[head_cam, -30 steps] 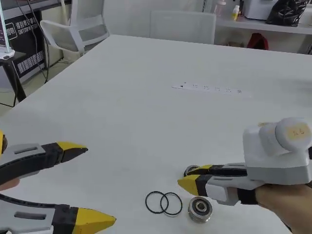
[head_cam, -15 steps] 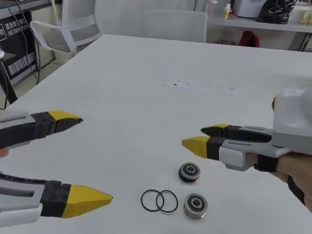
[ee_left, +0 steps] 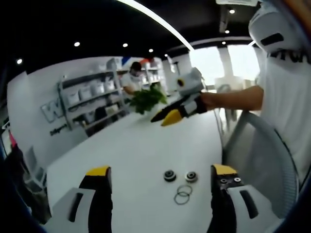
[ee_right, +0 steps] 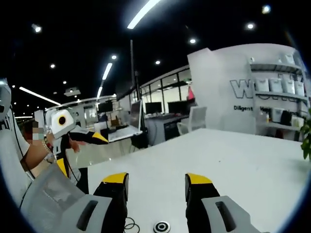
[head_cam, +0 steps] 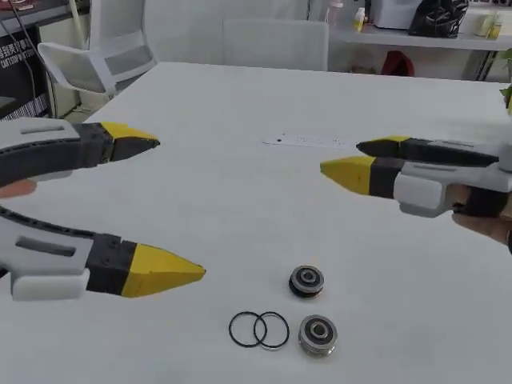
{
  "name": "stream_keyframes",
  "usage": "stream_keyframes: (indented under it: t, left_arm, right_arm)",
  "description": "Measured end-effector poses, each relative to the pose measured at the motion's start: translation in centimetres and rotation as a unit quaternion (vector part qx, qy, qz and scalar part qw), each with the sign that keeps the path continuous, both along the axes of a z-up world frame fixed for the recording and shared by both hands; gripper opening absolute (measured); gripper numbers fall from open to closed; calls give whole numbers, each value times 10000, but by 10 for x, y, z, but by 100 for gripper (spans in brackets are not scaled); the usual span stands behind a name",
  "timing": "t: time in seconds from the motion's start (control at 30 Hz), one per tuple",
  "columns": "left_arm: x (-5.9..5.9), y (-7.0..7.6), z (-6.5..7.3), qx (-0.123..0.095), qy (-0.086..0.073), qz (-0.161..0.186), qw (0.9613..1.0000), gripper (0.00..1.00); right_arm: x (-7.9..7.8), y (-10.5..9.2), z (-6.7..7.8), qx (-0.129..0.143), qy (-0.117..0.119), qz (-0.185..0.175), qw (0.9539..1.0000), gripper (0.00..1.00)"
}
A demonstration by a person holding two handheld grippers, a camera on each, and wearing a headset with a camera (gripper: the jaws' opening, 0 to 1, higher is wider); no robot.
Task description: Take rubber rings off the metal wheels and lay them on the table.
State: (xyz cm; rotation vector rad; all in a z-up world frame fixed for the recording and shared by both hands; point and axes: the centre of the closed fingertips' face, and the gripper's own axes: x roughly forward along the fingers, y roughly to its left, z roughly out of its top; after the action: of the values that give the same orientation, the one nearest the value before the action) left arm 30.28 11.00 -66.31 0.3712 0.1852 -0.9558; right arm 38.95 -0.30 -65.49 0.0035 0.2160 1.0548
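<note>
Two metal wheels lie on the white table [head_cam: 200, 104]: a darker-rimmed wheel [head_cam: 307, 280] and, nearer me, a silvery wheel [head_cam: 318, 334]. Just left of the nearer wheel, two thin black rubber rings [head_cam: 258, 330] lie overlapping. My left gripper [head_cam: 180, 208] hovers wide open, left of and above them, holding nothing. In the left gripper view the wheels [ee_left: 169, 175] [ee_left: 191, 176] and the rings [ee_left: 183, 194] sit between its jaws, well ahead. My right gripper [head_cam: 340, 158] is open and raised above the table, right of the wheels. One wheel [ee_right: 162, 226] shows low between its jaws.
A white power strip [head_cam: 328, 142] lies flat further back on the table. White chairs [head_cam: 112, 48] stand at the far edge, with shelves [head_cam: 416, 36] behind. A green plant [ee_left: 146, 99] stands off the table's right side.
My right gripper has lifted up and away from the wheels, which it was close beside a second ago. The left gripper has risen too. Wheels and rings stay put.
</note>
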Motion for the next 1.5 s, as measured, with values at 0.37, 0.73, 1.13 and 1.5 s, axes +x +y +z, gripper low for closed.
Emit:
stream_keyframes:
  t: [0.37,0.73,1.13,1.5]
  left_arm:
    - [47,-29,20,-172,-256,-560,9980,77]
    - [87,-83,-18,-220,-68,-972,9950,67]
    - [108,-97,-85,6,547,-921,9942,53]
    - [94,-111,-141,370,688,-947,9924,31]
  right_arm:
    - [11,2,-24,-299,-45,297,9991,38]
    - [11,-8,-94,-502,716,341,9956,33]
    - [9,-14,-147,-1071,1144,352,9870,29]
    - [-4,-12,-184,-1731,1256,599,9750,26]
